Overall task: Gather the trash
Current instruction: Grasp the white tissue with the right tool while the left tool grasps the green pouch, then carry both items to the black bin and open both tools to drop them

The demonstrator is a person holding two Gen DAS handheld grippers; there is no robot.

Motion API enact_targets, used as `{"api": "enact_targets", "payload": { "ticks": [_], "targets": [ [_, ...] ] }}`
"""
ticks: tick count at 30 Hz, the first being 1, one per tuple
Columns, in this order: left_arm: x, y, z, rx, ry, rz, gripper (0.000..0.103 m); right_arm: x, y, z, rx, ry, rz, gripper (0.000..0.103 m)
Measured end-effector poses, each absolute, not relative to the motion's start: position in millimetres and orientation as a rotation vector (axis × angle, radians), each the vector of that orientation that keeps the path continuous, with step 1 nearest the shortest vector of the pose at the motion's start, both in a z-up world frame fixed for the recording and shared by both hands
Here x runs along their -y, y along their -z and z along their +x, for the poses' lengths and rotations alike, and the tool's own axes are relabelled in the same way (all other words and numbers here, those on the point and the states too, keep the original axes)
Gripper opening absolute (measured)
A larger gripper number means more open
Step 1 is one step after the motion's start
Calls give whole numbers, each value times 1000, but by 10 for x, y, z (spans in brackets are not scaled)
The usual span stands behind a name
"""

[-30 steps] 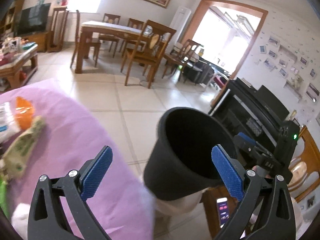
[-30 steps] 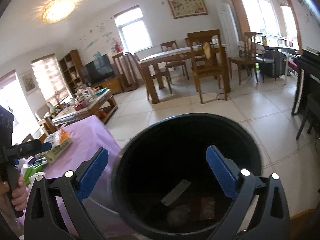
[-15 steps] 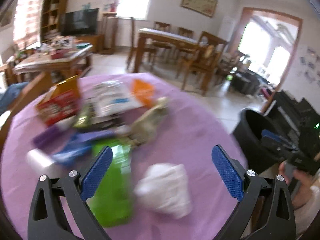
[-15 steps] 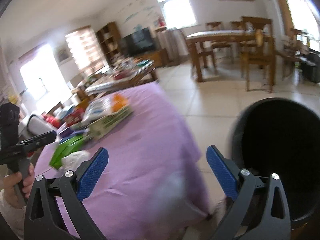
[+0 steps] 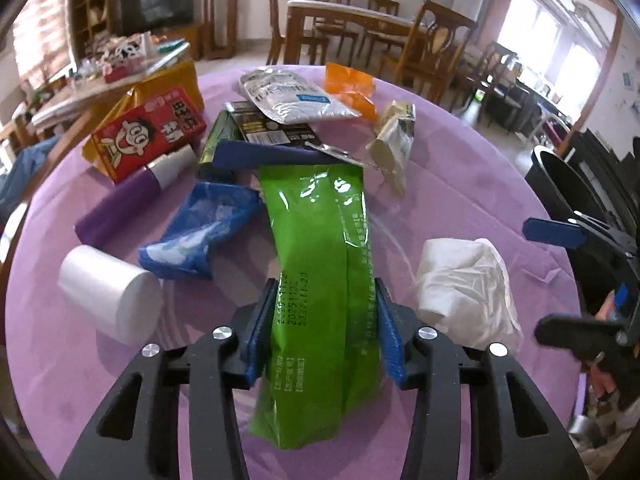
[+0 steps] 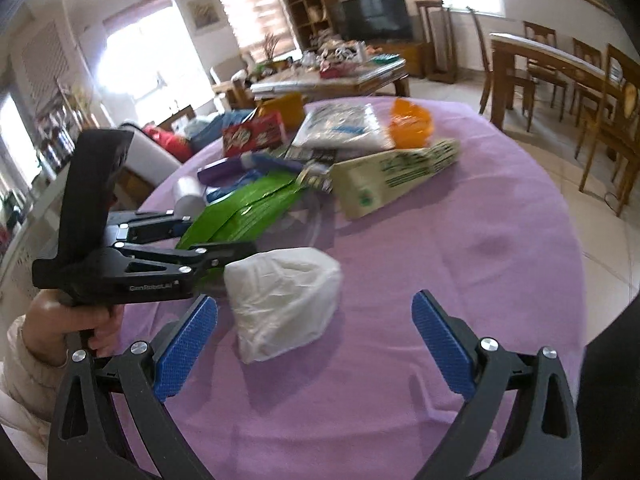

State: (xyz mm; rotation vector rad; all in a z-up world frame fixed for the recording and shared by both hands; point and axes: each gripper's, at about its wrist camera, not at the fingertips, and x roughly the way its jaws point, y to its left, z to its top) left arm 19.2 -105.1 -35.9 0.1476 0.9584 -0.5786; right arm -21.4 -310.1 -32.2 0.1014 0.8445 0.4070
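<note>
Trash lies on a round table with a purple cloth [image 5: 472, 184]. My left gripper [image 5: 324, 332] is shut on a long green wrapper [image 5: 320, 240], with its blue pads on both sides of the wrapper's near half. The wrapper also shows in the right wrist view [image 6: 248, 208]. My right gripper [image 6: 312, 344] is open and empty, just short of a crumpled white tissue wad [image 6: 280, 296]. The wad lies right of the green wrapper [image 5: 464, 288]. A black trash bin [image 5: 560, 184] stands beyond the table's right edge.
Further back lie a blue wrapper [image 5: 200, 228], a white roll [image 5: 108, 292], a purple tube [image 5: 120, 204], a red carton [image 5: 152, 132], a silver pouch [image 5: 288, 96], an orange bag [image 5: 348, 84] and a beige wrapper [image 5: 392, 140]. Wooden chairs and a dining table [image 5: 352, 12] stand behind.
Both grippers swung from the black bin over to the table. The left gripper dropped onto the green wrapper and closed on it. The right gripper came up to the white wad.
</note>
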Motion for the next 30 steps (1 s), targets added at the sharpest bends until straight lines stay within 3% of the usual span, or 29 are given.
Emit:
{"api": "enact_targets", "payload": {
  "ticks": [2,11,13,16,23,30],
  "targets": [
    [1011,386,223,-959,597,118,36,3018,361,-171,-870,-417,86,87],
    [800,194,55,-877,629,62,36,2722,509,66,-964,-443,34,59],
    [769,121,13,-853,648,46,36,2702,511,62,-960,-438,23,40],
    [756,37,-20,-829,653,33,36,2761,503,27,-943,-450,58,30],
    [910,-144,-46,-789,692,7,36,3371,269,-185,-778,-391,233,30],
    [1570,-330,-123,-749,807,11,36,4304,44,-578,-567,-190,389,30]
  ]
}}
